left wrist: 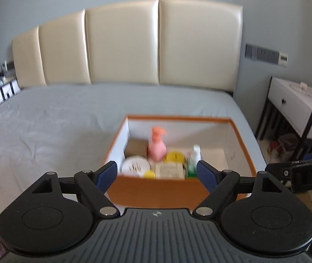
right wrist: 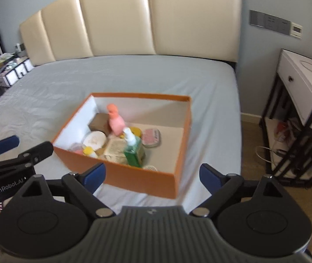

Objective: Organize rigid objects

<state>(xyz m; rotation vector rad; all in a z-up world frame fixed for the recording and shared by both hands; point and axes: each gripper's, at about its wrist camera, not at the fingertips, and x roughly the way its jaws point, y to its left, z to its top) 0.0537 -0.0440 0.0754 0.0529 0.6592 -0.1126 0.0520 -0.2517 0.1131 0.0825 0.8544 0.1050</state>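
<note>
An orange box point(left wrist: 156, 186) point(right wrist: 120, 173) with white inner walls sits on the bed near its right edge. Inside stand a pink pump bottle point(left wrist: 157, 146) point(right wrist: 116, 120), a green bottle with a white spray top point(left wrist: 192, 162) point(right wrist: 134, 151), a white round tin point(left wrist: 135, 165) point(right wrist: 94, 140), a brown box point(left wrist: 136, 148) point(right wrist: 100, 123), a beige packet point(left wrist: 170, 171) point(right wrist: 115, 151), a yellow lid point(left wrist: 174, 156) and a pink oval tin point(right wrist: 151, 136). My left gripper point(left wrist: 157, 173) is open and empty just before the box's near wall. My right gripper point(right wrist: 152, 175) is open and empty, also in front of the box.
The bed point(left wrist: 46, 120) has a grey sheet and a cream padded headboard point(left wrist: 123, 43). A white bedside table point(left wrist: 296, 105) point(right wrist: 302, 87) on black legs stands right of the bed. A cluttered shelf point(right wrist: 13, 70) stands at the far left. The other gripper shows at each view's edge.
</note>
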